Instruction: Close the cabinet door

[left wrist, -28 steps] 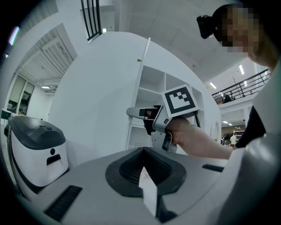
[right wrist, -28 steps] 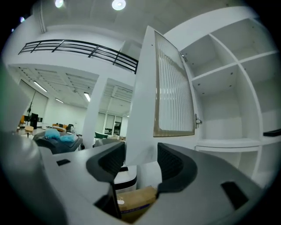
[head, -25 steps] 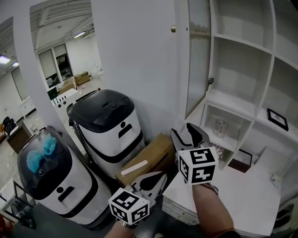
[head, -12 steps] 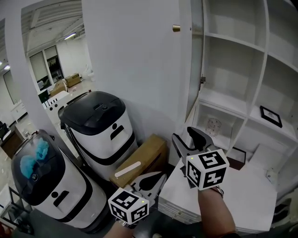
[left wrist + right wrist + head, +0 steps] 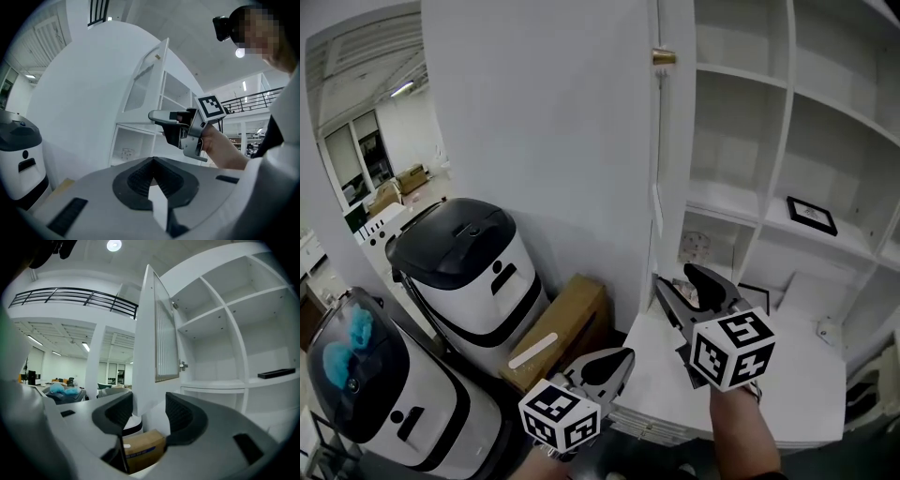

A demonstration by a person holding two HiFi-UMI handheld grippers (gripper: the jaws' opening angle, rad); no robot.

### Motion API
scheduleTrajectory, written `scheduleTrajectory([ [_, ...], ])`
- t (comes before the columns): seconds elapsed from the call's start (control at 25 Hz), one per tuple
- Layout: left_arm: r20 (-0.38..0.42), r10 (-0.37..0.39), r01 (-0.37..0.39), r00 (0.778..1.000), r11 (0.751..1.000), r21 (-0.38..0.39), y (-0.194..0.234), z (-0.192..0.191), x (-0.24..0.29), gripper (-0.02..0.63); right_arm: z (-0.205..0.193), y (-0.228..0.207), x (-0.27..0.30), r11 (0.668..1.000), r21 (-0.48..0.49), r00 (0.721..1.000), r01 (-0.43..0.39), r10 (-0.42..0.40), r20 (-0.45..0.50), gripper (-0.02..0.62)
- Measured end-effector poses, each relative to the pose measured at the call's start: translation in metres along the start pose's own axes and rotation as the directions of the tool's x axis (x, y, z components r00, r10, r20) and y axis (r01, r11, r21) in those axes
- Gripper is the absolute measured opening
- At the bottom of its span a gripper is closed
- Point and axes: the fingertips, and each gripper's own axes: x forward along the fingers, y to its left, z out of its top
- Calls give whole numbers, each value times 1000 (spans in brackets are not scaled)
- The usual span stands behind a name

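Observation:
The white cabinet door stands open and shows edge-on in the head view, with a brass knob near its top. My right gripper is open just below and right of the door's lower edge, apart from it. In the right gripper view the door rises ahead of the open right gripper, its ribbed inner panel facing the shelves. My left gripper hangs lower left, shut and empty. The left gripper view shows the left gripper with its pads together, and the door beyond.
White open shelves hold a black picture frame and a small glass item. A white counter lies below. Left of the door stand two white-and-black machines and a cardboard box.
The head view has shifted, so the door now shows edge-on rather than its inner face. My right gripper sits slightly further right and lower, still open. The left gripper has barely moved.

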Motion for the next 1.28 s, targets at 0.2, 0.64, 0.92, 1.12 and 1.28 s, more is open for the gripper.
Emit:
scheduleTrajectory([
  [0.2, -16, -57, 57, 998, 998, 3, -18, -4, 22, 2, -1, -30, -23, 997, 0, 997, 80, -80, 14, 106],
  [0.64, -26, -90, 90, 996, 996, -9, -35, -5, 58, 2, -2, -108, -42, 977, 33, 977, 209, -210, 26, 67],
  [0.92, -21, -97, 97, 995, 995, -23, -42, -4, 88, 2, -4, -147, -42, 977, 45, 978, 209, -210, 17, 81],
  [1.12, -24, -93, 92, 995, 995, -35, -48, -7, 112, 2, -5, -174, -40, 976, 46, 977, 212, -213, 11, 91],
  [1.28, -29, -77, 76, 997, 997, -35, -52, -7, 128, 2, -7, -203, -41, 970, 45, 970, 240, -241, 11, 119],
])
